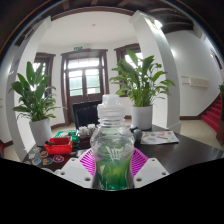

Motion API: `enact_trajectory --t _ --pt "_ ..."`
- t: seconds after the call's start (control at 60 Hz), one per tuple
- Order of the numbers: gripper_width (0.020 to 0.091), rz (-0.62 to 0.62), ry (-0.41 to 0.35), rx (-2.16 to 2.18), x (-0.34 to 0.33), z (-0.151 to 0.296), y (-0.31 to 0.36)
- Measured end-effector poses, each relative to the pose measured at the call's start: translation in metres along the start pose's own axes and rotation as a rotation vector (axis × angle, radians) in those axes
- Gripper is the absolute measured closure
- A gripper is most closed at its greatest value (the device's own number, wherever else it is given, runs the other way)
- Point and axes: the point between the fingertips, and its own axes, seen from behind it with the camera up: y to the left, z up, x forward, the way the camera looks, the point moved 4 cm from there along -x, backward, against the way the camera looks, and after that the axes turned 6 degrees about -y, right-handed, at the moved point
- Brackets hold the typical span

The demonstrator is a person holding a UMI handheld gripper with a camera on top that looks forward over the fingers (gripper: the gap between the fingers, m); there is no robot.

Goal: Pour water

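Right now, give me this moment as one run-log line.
gripper: shut on bottle | clear plastic bottle: upright, white cap on, greenish liquid low | behind: dark table, two potted plants, red basket | pour: not yet begun

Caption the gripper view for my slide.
Gripper shut on a clear water bottle with greenish liquid, above a dark table, potted plants behind.

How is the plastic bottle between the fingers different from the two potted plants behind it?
The plastic bottle is clear, with green liquid low inside; the left plant and right plant are leafy green in white pots. The bottle sits between the gripper fingers; the plants stand far beyond them. All three stand upright.
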Motion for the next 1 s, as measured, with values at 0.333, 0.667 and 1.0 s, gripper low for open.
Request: enact_trajectory --t 0.333,0.667,1.0 --pt "0.0397 0.003 0.061 -0.075 -0.047 -0.002 0.018" --pt "0.0294 0.127 0.136 -0.084 -0.145 0.005 0.033" --pt "0.03 0.278 0.179 -0.127 -0.225 0.034 0.064"
